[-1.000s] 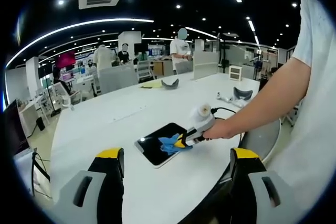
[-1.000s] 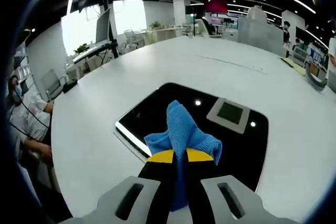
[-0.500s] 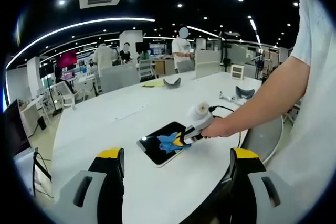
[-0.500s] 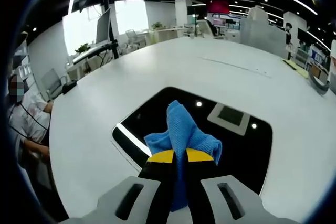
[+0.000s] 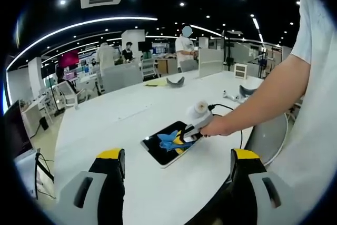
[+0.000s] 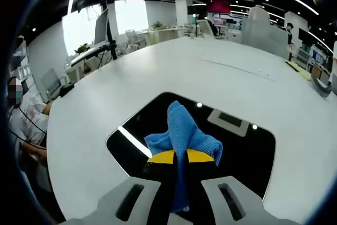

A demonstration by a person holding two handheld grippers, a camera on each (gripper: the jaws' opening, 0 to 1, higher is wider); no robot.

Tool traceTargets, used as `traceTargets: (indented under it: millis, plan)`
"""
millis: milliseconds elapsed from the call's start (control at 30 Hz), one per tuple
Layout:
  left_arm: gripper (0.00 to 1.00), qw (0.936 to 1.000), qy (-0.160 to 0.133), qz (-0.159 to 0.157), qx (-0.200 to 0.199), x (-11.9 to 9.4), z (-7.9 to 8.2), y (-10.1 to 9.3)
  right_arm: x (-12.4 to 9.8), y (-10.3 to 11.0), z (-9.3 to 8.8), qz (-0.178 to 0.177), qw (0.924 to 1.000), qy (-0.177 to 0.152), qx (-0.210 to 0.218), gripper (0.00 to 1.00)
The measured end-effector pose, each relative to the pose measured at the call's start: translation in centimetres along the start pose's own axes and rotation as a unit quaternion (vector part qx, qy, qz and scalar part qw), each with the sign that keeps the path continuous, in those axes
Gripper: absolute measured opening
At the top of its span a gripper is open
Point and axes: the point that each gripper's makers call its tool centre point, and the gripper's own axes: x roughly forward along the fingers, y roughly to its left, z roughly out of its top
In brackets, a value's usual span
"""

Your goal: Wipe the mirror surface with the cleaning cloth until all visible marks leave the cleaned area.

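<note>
Mirror (image 6: 158, 125) under cloth (image 6: 181, 133) clamped in right tool (image 6: 180, 157).

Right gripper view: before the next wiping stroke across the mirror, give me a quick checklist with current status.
1. Blue cleaning cloth clamped in right gripper jaws: ok.
2. Cloth over the dark rectangular mirror, within its edges: ok.
3. Cloth pressing on the glass: cannot tell.
4. Mirror lying flat on the white round table: ok.
5. Left gripper open, held back from the mirror: ok.
6. Marks remaining on the mirror: cannot tell; reflections of ceiling lights cover it.
</note>
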Motion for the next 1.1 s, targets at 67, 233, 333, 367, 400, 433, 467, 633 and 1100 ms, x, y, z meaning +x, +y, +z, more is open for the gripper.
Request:
traceTargets:
  millis: [67,233,333,367,400,433,467,633,1100]
  plan:
    - [0.83,1.0000,0.000,0.001,-0.001,0.1,0.0,0.1,0.2,-0.1,0.1,0.001,1.0000,0.000,-0.001,0.01]
    - [0.82,1.0000,0.003,0.002,-0.001,0.6,0.0,0.1,0.8,-0.6,0.4,0.003,1.0000,-0.001,-0.001,0.01]
    - [0.82,1.0000,0.004,0.001,-0.001,0.7,0.0,0.1,1.1,-0.7,0.7,0.003,1.0000,-0.001,0.000,0.01]
    - [0.82,1.0000,0.005,0.002,0.000,0.8,0.0,0.1,1.1,-0.8,0.8,0.004,1.0000,-0.001,0.000,0.01]
    - [0.82,1.0000,0.005,0.003,0.000,0.8,0.1,0.2,1.2,-0.8,0.9,0.004,1.0000,-0.001,0.000,0.01]
    - [0.82,1.0000,0.005,0.003,0.000,0.8,0.1,0.2,1.3,-0.8,1.0,0.005,1.0000,-0.001,0.000,0.01]
    - [0.82,1.0000,0.005,0.003,-0.001,0.8,0.1,0.2,1.3,-0.8,1.1,0.005,1.0000,-0.001,-0.001,0.01]
    - [0.82,0.9999,0.008,0.009,-0.002,0.9,0.1,0.6,1.8,-1.1,1.4,0.006,1.0000,-0.003,-0.001,0.01]
    - [0.82,0.9998,0.009,0.017,-0.004,1.3,0.3,1.2,2.7,-1.6,2.4,0.009,0.9999,-0.006,0.000,0.01]
